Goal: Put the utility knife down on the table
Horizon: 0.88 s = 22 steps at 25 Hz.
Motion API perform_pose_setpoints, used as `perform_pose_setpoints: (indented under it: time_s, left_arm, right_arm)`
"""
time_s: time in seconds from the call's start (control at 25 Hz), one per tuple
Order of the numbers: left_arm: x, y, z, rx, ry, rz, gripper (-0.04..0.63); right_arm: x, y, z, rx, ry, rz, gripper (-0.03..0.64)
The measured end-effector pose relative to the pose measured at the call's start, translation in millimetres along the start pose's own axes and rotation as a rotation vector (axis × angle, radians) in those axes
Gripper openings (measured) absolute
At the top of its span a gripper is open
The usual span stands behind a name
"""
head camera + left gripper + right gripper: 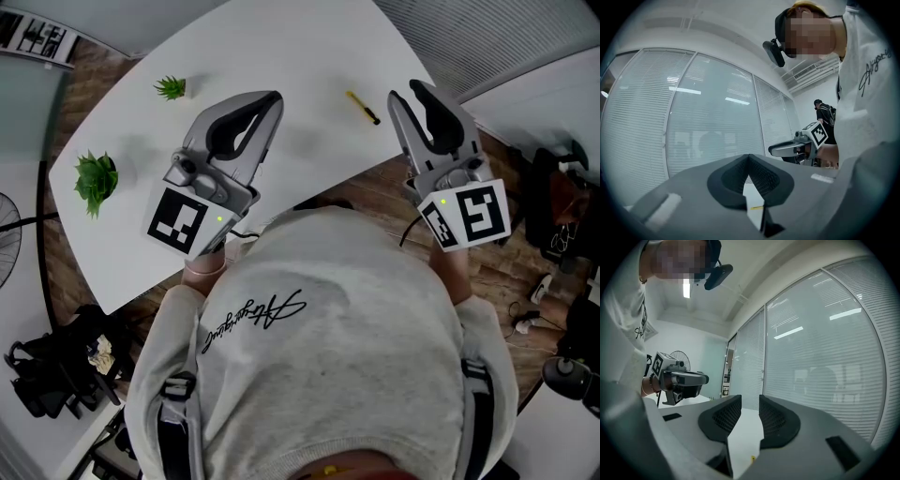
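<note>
Utility knife (363,107), yellow, lies flat on the white table (281,42), set diagonally and near the table's right edge. Nothing touches it. In the head view it sits between the tips of the two grippers, closer to the right one and clear of both.

Left gripper (749,157): jaws closed, the black ribbed pads (765,177) meeting at the tips. Nothing is clamped between them; only a narrow wedge of table shows below the contact point. Gripper is held level over the middle of the table.

Right gripper (750,400): jaws parted, with a clear gap between the pads (774,417). The gap is empty and the white tabletop shows through it. Held level, out past the table's right edge, just right of the knife as the head view shows it.

Each gripper view catches the other gripper off to the side, marker cube facing the camera.

Other items on the table: a small green plant (171,88) toward the far left, and a larger green plant (95,180) near the left edge. Both are well apart from the knife.

Surroundings: wood floor (375,187) beneath, black bag (47,375) on the floor at lower left, glass partition with blinds (820,348) ahead of both grippers. Operator wears a grey sweatshirt (347,328) with black script.
</note>
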<state>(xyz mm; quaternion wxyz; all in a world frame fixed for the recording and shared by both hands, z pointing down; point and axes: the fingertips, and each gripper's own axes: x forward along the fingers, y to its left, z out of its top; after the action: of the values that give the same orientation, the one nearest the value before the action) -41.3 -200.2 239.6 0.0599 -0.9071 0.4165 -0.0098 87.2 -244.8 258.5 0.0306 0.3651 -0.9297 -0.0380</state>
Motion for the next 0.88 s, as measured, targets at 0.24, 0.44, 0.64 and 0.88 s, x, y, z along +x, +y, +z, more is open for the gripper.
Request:
perform_pose_setpoints:
  time_s: [0.24, 0.44, 0.64, 0.88]
  left_arm:
    - [2, -1, -1, -0.001, 0.003, -0.002, -0.011]
    - [3, -2, 0, -0.002, 0.001, -0.003, -0.011]
    - [4, 0, 0, 0.001, 0.002, 0.003, -0.011]
    - [3, 1, 1, -0.001, 0.001, 0.006, -0.011]
  right_arm:
    - [-4, -1, 6, 0.000, -0.022, -0.003, 0.089]
    - [-6, -1, 8, 0.009, -0.038, -0.001, 0.078]
    - [-5, 0, 9, 0.000, -0.042, 0.008, 0.054]
    - [-4, 0, 11, -0.002, -0.049, 0.008, 0.033]
